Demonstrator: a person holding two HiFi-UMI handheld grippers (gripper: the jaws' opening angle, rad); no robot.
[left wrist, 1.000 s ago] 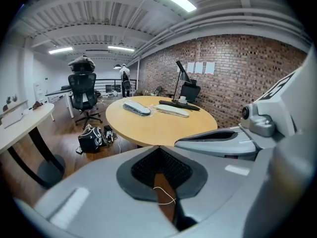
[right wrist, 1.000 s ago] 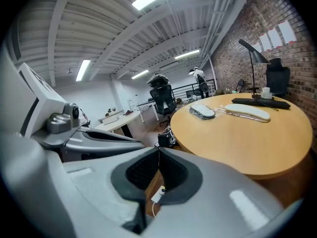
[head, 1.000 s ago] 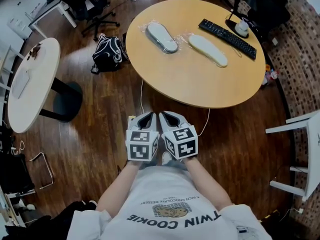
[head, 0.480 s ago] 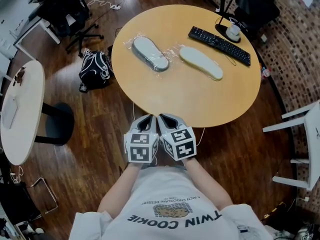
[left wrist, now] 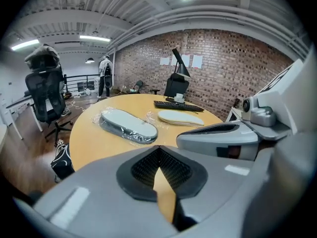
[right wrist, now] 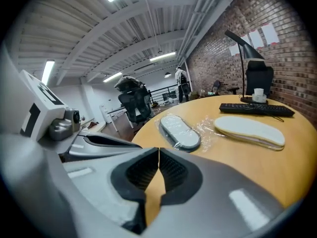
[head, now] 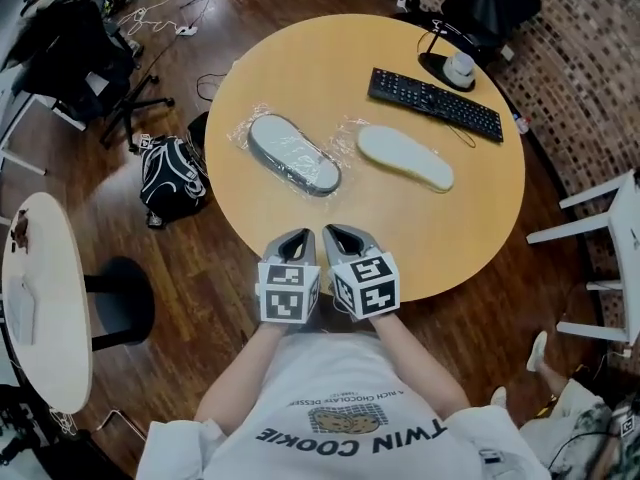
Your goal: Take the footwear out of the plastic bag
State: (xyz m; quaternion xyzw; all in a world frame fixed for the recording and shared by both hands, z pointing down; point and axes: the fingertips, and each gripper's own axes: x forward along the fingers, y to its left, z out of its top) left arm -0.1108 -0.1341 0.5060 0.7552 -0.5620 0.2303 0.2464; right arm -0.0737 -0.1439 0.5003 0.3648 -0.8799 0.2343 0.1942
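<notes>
Two slippers lie soles up on the round wooden table (head: 480,218), each in a clear plastic bag. The grey slipper (head: 295,154) (left wrist: 128,124) (right wrist: 179,131) is on the left, the cream slipper (head: 405,157) (left wrist: 180,117) (right wrist: 250,129) to its right. My left gripper (head: 292,243) (left wrist: 158,148) and right gripper (head: 345,238) (right wrist: 158,150) are held side by side over the table's near edge, short of both bags. Both are shut, with nothing between their pads.
A black keyboard (head: 436,103) and a lamp base with a white cup (head: 458,66) sit at the table's far right. On the floor to the left are a black backpack (head: 172,176) and an office chair (head: 80,48). A white table (head: 40,298) stands left, a white chair (head: 610,258) right.
The person has stepped up to the round table, so the slippers now lie much nearer. Both grippers stayed shut and side by side, now reaching the table's near edge.
</notes>
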